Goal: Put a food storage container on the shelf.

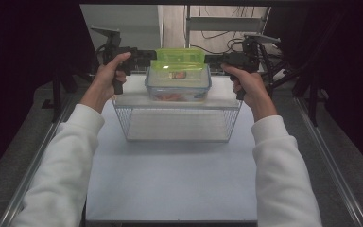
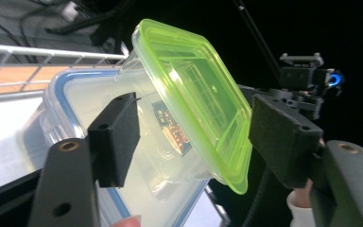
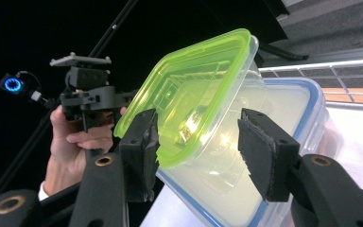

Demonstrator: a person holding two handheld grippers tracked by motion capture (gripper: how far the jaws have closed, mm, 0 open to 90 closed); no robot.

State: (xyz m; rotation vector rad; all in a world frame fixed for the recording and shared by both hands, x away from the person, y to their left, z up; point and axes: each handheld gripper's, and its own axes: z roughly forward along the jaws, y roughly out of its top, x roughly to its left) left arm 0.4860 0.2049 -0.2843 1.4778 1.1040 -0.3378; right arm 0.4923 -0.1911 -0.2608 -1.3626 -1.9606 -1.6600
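So the small clear plastic container with the lime-green lid point(image 1: 178, 57) is sitting stacked on top of a bigger clear plastic box with a blue-rimmed lid point(image 1: 177, 85), and that bigger box rests on a wire mesh basket point(image 1: 177, 124) turned upside down at the far end of the white table point(image 1: 170, 184).

The left gripper point(image 1: 152, 57) is at the left end of the green-lidded container and the right gripper point(image 1: 209, 59) at its right end, both pointing inward at about lid height. In the left gripper view the jaws straddle the green lid with gaps on either side, so that claw is open and not pinching anything. The right gripper view is much the same: jaws spread around the container's end, pads off it.

White sleeves come in from the near edge.
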